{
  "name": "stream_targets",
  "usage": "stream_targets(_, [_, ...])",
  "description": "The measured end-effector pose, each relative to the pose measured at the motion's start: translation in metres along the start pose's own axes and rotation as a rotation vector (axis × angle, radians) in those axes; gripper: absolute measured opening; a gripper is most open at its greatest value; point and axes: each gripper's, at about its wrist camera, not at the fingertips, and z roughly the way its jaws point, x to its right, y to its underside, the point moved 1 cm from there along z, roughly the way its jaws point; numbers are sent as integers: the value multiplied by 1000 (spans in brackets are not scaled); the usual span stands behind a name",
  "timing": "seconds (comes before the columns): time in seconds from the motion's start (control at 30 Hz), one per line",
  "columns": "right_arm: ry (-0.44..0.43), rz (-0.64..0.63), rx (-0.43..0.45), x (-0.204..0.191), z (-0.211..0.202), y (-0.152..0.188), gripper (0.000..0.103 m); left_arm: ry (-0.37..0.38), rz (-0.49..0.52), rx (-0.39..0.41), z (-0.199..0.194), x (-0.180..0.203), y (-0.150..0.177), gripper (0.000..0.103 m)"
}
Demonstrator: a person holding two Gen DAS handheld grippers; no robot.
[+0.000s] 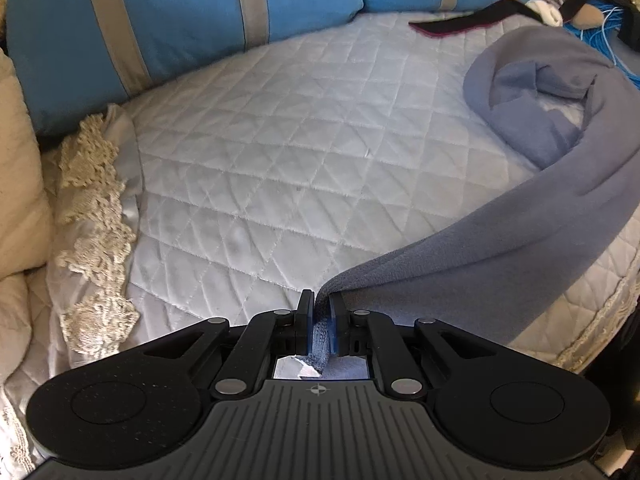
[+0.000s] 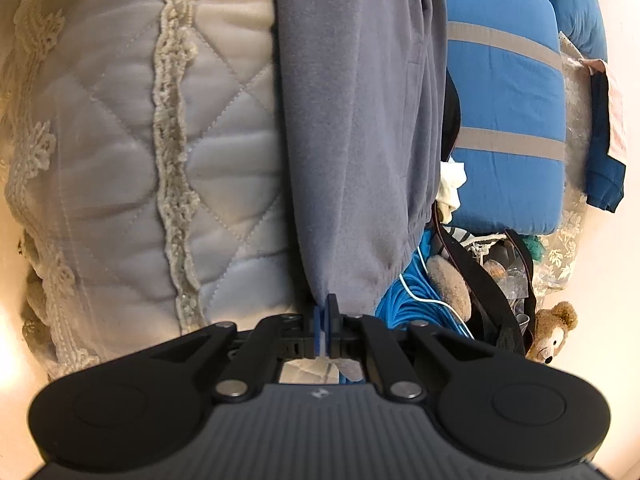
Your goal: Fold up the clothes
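The left gripper (image 1: 320,304) is clamped on a corner of the grey-blue fleece garment (image 1: 540,184), and the right gripper (image 2: 327,306) is pinched tight on another edge of that same fleece (image 2: 360,120). Between them the cloth stretches up off the pale quilted bedspread (image 1: 272,168), its far end draped in a loose loop near the bed's right edge. Cream lace trim (image 1: 96,216) runs along the left edge of the bed. Blue pillows with grey stripes (image 1: 172,28) line the head. Beyond the right edge there is clutter: coiled blue cable (image 2: 416,300), a black strap (image 1: 468,20) and a brown teddy bear (image 2: 554,330).
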Motion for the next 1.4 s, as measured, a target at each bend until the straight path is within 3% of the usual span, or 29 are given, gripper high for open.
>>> stream_targets(0.2, [6, -3, -16, -3, -1, -3, 0, 8, 0, -14, 21, -2, 1, 12])
stream_targets(0.23, [21, -10, -24, -4, -1, -4, 18, -7, 5, -16, 22, -2, 1, 21])
stream_targets(0.27, [37, -18, -32, -4, -1, -5, 29, -28, 6, -14, 22, -3, 1, 31])
stream_targets(0.37, [51, 32, -47, 4, -3, -5, 50, -39, -52, 28, 13, -16, 6, 53])
stream_targets(0.47, [26, 165, -50, 23, -11, -1, 87, 68, -246, 63, 2, -45, 21, 55])
stream_targets(0.57, [-10, 275, -43, 38, -20, 1, 102, 178, -460, 84, -2, -70, 42, 55])
stream_targets(0.73, [-37, 421, -26, 60, -28, -11, 103, 305, -701, 111, 4, -82, 73, 54])
stream_targets(1.0, [-63, 628, 160, 103, -75, -70, 103, 360, -795, 67, 9, -73, 97, 52])
stream_targets(1.07, [-93, 675, 207, 115, -84, -86, 103, 370, -813, 37, 10, -71, 99, 41])
stream_targets(1.17, [-119, 720, 287, 134, -98, -111, 103, 369, -831, 10, 12, -66, 102, 36])
stream_targets(1.2, [-120, 727, 316, 139, -103, -119, 103, 362, -838, 8, 13, -64, 103, 29])
stream_targets(1.27, [-133, 744, 371, 148, -110, -136, 103, 350, -875, 5, 18, -62, 106, 3])
stream_targets(1.4, [-196, 765, 448, 155, -118, -170, 103, 298, -857, 42, 15, -56, 109, 2])
